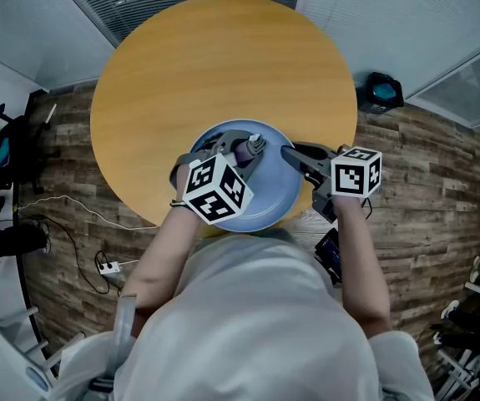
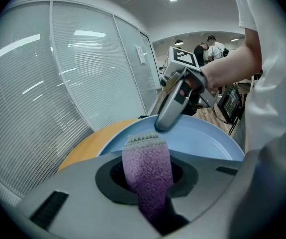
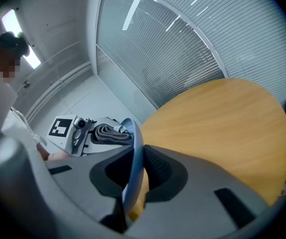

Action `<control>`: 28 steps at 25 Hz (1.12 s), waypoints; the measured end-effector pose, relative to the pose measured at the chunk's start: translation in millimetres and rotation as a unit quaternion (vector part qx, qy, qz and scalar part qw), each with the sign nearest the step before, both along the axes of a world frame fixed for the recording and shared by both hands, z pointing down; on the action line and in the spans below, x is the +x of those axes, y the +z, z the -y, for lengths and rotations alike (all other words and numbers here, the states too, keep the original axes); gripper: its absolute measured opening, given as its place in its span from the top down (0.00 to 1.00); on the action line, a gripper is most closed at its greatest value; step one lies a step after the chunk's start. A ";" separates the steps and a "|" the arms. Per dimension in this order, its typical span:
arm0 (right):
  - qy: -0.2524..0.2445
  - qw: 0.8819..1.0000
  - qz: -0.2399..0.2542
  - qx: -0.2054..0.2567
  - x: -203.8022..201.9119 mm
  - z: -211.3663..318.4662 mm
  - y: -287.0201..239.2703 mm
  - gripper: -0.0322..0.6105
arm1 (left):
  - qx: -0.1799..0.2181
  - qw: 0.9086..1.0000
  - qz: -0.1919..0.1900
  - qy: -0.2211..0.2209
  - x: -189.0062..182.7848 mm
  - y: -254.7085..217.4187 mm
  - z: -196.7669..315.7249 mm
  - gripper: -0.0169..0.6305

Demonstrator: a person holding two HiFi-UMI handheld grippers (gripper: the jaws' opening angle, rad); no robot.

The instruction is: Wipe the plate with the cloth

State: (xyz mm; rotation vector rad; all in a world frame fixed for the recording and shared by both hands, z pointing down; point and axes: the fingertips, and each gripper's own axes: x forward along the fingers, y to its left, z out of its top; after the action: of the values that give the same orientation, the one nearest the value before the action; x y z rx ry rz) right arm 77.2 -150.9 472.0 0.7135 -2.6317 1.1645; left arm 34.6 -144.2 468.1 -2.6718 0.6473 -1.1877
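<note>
Between right gripper (image 3: pixel 135 158) jaws, unseen overhead: plate rim (image 3: pixel 135 133) pinched

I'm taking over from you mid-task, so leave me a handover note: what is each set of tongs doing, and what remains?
Left tongs: shut on the purple cloth, over the blue plate.
Right tongs: shut on the plate's rim.
Plate is at the near edge of the round table.
Done: both grips set. Left: wipe the plate; how far wiping has got can't be seen.

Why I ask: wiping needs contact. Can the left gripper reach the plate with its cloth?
Probably yes: the left gripper holds the cloth right over the plate, whose rim the right gripper clamps.
</note>
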 end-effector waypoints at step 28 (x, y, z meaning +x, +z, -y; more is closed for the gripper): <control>0.021 1.000 0.003 -0.004 -4.7 8.0 -5.0 0.87 | 0.000 0.999 0.013 0.032 28.5 4.4 -19.1 0.86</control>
State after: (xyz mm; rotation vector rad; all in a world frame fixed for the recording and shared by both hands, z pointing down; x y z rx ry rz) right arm 72.5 -158.9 467.0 0.7680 -2.6279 1.1886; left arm 63.0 -125.1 472.5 -2.6513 0.5525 -1.2036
